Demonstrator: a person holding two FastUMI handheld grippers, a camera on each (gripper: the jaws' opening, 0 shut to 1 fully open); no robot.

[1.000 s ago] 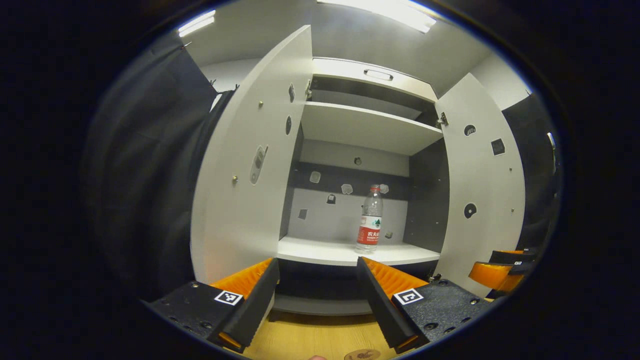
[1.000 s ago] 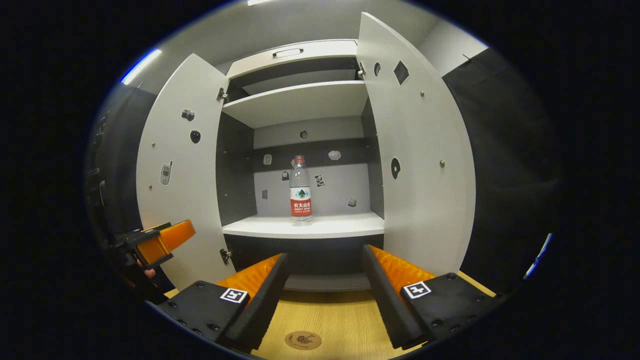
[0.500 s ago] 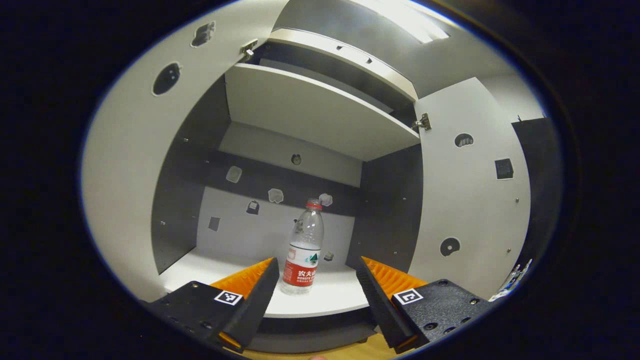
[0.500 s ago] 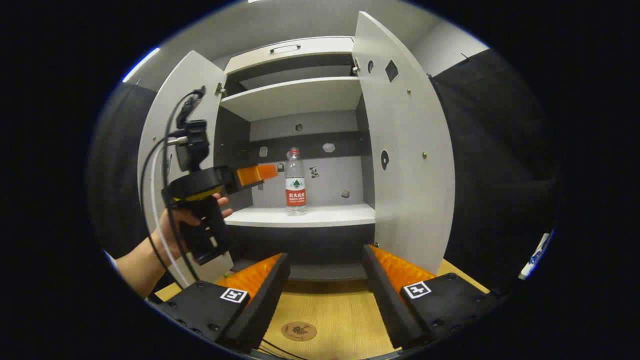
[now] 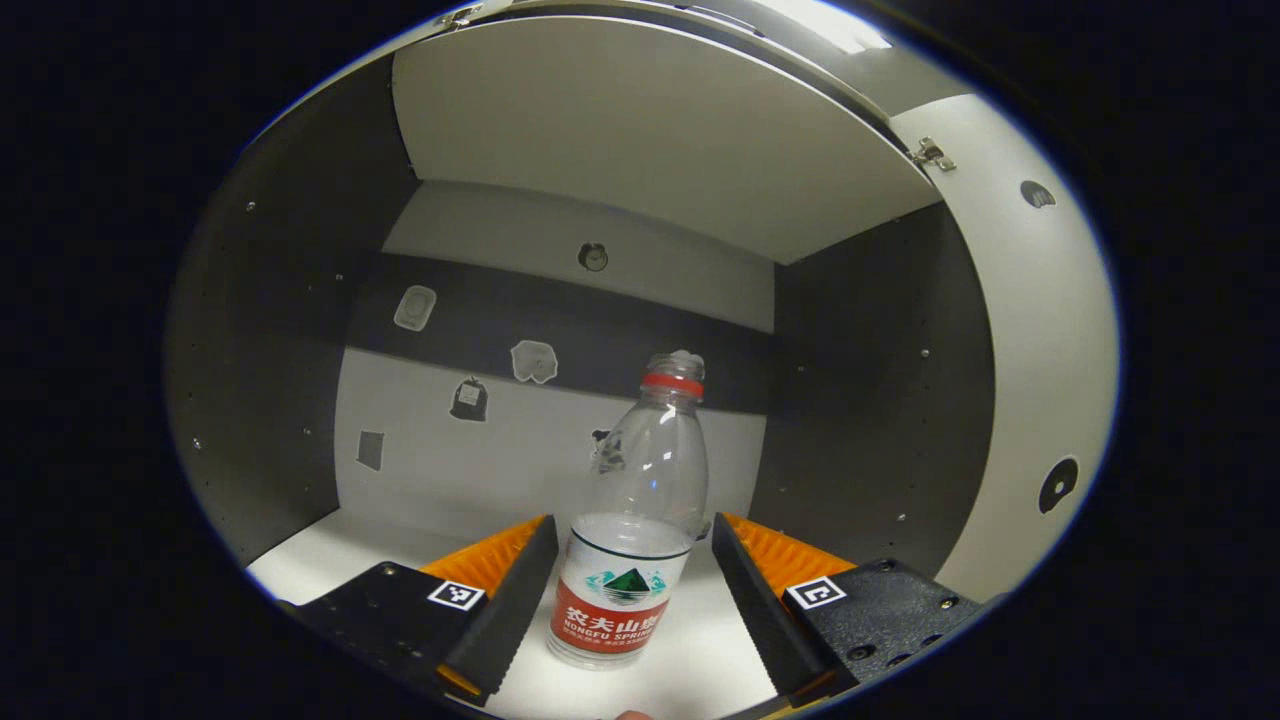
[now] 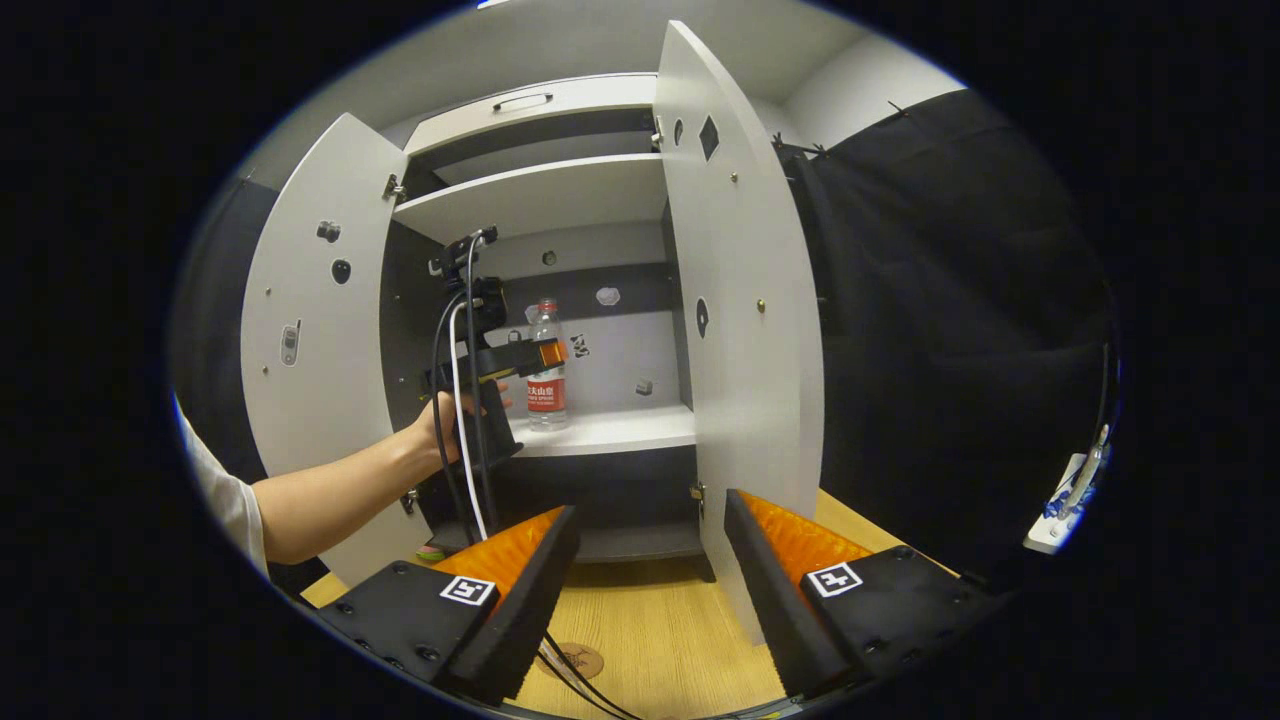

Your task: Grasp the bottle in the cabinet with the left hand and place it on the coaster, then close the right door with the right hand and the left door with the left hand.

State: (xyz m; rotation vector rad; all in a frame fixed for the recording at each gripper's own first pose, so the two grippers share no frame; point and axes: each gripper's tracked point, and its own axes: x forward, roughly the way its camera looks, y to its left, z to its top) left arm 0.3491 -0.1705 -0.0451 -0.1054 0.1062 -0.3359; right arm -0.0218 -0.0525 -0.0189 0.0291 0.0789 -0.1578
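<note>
Left gripper (image 5: 628, 585) straddling the bottle (image 5: 628, 530), grasp not yet made.

The bottle stands upright on the cabinet shelf (image 5: 690, 665), between the left gripper's spread fingers, which look clear of it on both sides. Next, I judge, the fingers must close on the label band, then lift and carry it out to the coaster (image 6: 578, 660) on the table. The right gripper (image 6: 648, 590) hangs back, fingers apart and empty; both doors stand open.

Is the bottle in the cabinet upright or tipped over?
Upright. The bottle stands on its base on the cabinet shelf, neck up, between the open left gripper's fingers, which do not yet press it.
</note>
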